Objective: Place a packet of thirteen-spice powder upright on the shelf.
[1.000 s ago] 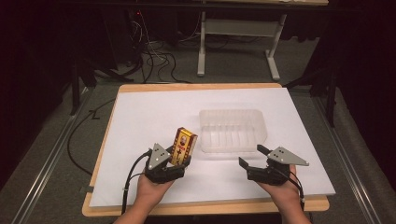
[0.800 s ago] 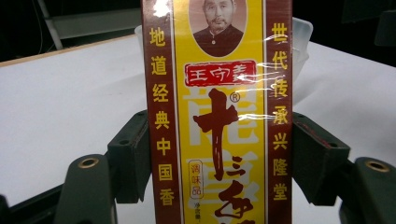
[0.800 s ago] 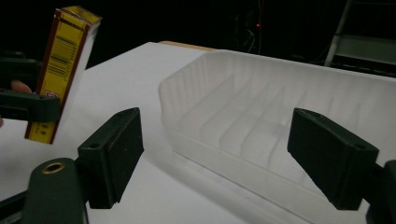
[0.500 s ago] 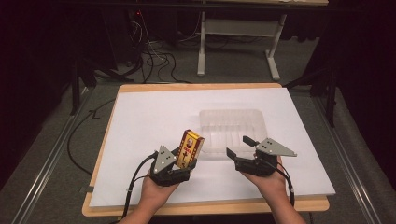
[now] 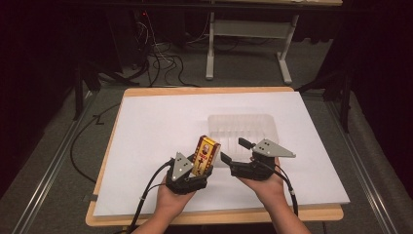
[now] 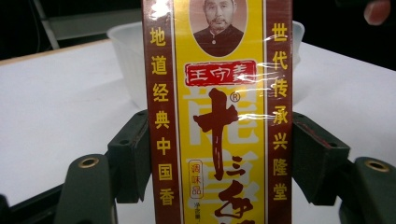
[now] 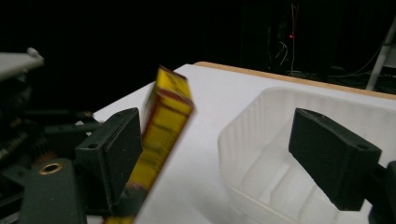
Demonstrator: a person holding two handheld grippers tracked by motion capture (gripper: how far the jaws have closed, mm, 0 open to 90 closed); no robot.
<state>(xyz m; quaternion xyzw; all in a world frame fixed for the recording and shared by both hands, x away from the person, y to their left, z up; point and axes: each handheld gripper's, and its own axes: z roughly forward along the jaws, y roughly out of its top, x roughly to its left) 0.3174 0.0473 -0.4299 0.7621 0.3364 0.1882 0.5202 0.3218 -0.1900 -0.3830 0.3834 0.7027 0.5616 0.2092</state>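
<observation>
A tall yellow and dark red box (image 5: 206, 154) with Chinese print stands tilted in my left gripper (image 5: 199, 168), which is shut on its lower part. In the left gripper view both pads (image 6: 134, 150) press the sides of the box (image 6: 217, 93). Just right of it, my right gripper (image 5: 234, 150) is open with nothing between its pads; its jaws have just been opening. In the right gripper view, the right gripper (image 7: 219, 140) points past the box (image 7: 167, 116) toward a clear plastic tray (image 7: 280, 154).
The clear tray (image 5: 243, 126) lies on the white sheet (image 5: 156, 126) covering the wooden table, just beyond both grippers. Behind the table, cables (image 5: 160, 63) lie on the dark floor beside a metal frame (image 5: 210, 48).
My right gripper has moved left and a little up, close to the box. My left gripper has carried the box slightly right, toward the tray.
</observation>
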